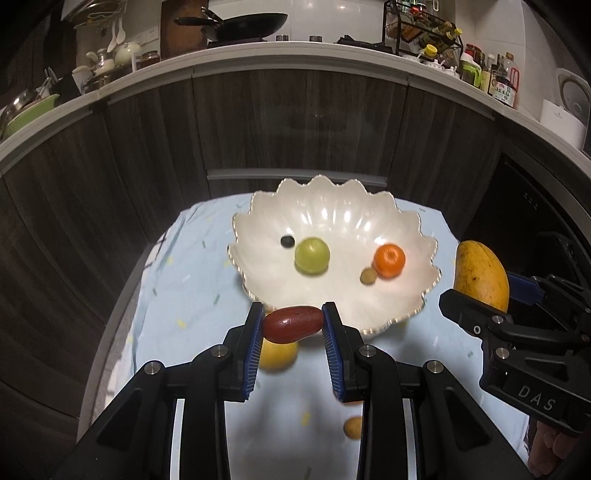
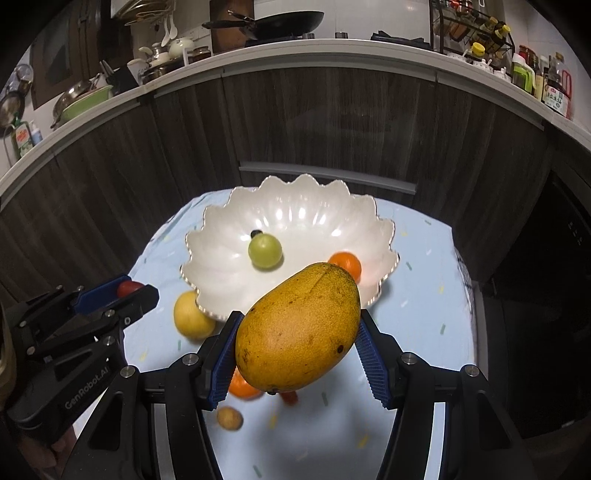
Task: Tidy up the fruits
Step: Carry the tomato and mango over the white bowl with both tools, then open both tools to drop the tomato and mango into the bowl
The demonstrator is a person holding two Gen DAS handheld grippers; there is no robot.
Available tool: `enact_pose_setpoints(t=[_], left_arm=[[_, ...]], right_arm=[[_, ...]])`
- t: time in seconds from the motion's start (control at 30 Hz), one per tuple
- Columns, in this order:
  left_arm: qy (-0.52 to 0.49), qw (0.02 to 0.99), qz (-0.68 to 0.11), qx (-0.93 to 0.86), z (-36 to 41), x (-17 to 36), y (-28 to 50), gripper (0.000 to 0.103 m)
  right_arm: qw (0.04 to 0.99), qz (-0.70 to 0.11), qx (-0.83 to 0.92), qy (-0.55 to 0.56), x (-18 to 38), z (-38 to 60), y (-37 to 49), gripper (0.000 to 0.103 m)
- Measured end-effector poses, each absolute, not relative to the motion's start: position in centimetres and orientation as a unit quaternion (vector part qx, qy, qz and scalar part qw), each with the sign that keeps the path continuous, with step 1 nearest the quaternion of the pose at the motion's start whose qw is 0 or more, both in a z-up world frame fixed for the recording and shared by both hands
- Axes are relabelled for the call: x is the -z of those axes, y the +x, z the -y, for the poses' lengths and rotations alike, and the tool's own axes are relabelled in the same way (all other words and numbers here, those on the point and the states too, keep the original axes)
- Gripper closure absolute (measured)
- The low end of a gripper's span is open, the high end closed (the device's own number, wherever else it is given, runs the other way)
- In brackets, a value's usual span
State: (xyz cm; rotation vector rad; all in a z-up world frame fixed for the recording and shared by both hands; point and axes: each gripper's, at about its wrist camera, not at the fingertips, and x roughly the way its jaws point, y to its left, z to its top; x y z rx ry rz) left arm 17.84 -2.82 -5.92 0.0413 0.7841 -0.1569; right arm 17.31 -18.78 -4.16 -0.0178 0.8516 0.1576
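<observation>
Nearest to me, my left tool [image 1: 293,325] is closed on a dark red oblong fruit [image 1: 293,324], held crosswise between the blue pads just before the near rim of the bowl. My right tool [image 2: 297,332] grips a large yellow mango [image 2: 299,328], which fills the space between its pads and stands above the bench.

Under the tools I see the bench [image 2: 417,295], covered with a pale blue cloth with small coloured marks. On the cloth lie a small tan fruit [image 2: 229,417], an orange fruit [image 2: 242,387] partly hidden by the mango, and a yellow round fruit [image 2: 192,314] touching the bowl's near edge.

Farther is the white scalloped bowl [image 1: 332,295]. Inside it are a green round fruit [image 1: 312,254], a small dark berry [image 1: 287,241], an orange [image 1: 389,260] and a small brownish fruit [image 1: 368,276] just beside it.

Behind the bench stand dark wooden cabinet doors [image 1: 295,122]. Above them runs a white kitchen counter [image 1: 258,50] with a black wok [image 1: 240,23], pots and bottles [image 1: 498,77].
</observation>
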Motion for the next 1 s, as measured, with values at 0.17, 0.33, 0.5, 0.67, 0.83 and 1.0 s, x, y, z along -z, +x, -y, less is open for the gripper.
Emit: enact_pose_setpoints(t=[0.17,0.33,0.5,0.67,0.83,1.0], left_arm=[[0.022,0.922,-0.377,0.081,2.7,5.4,20.1,0.072],[0.020,0.923,-0.375,0.081,2.8,5.2,22.6,0.072],[0.017,0.923,-0.375,0.080,2.7,5.6,24.4,0.072],[0.021,0.920,-0.384,0.082,2.7,6.7,25.8,0.072],[0.027,0.915,-0.393,0.090,2.9,7.8,26.8,0.071],[0.024,0.908,-0.407,0.093,2.9,8.8,27.6,0.071]], right_arm=[[0.910,-0.407,-0.072,-0.010,3.8,18.7,19.2,0.043],[0.910,-0.408,-0.069,-0.011,4.0,18.6,21.0,0.043],[0.908,-0.414,-0.064,-0.010,4.6,18.5,22.5,0.043],[0.903,-0.426,-0.058,-0.012,5.7,18.5,23.7,0.043],[0.896,-0.440,-0.058,-0.014,6.8,18.3,24.4,0.043],[0.888,-0.457,-0.058,-0.018,7.9,18.1,24.7,0.043]])
